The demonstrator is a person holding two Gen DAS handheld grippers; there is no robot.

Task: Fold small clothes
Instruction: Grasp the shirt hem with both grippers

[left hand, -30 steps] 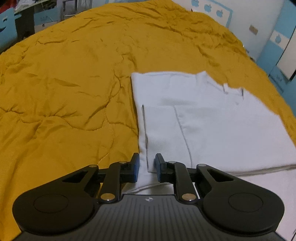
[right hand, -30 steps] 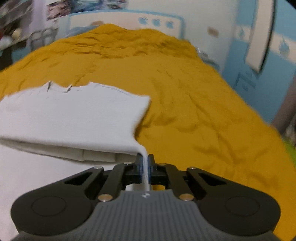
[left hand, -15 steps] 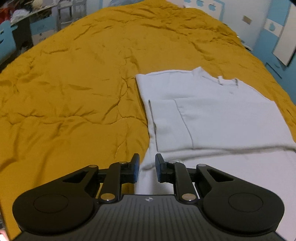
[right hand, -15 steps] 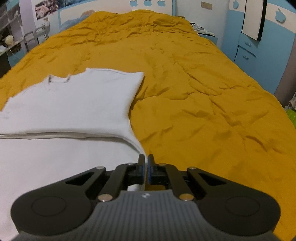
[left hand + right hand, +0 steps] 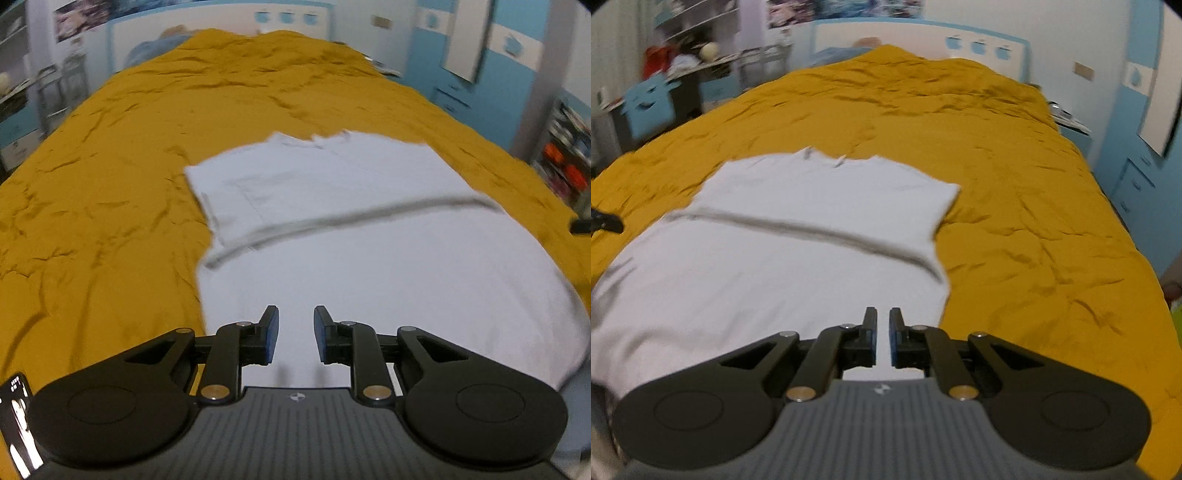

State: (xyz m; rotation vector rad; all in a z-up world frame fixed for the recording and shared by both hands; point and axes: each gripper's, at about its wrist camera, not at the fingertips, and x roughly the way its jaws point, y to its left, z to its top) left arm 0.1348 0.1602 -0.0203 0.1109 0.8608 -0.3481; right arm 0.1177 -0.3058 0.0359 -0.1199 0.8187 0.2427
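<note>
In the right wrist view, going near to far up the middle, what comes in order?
Right gripper → white shirt's near layer → folded edge → folded-over layer with collar → mustard bedspread → headboard.

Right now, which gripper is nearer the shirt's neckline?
Hard to separate. The left gripper and right gripper both hang over the near half of the white shirt, its neckline far ahead.
</note>
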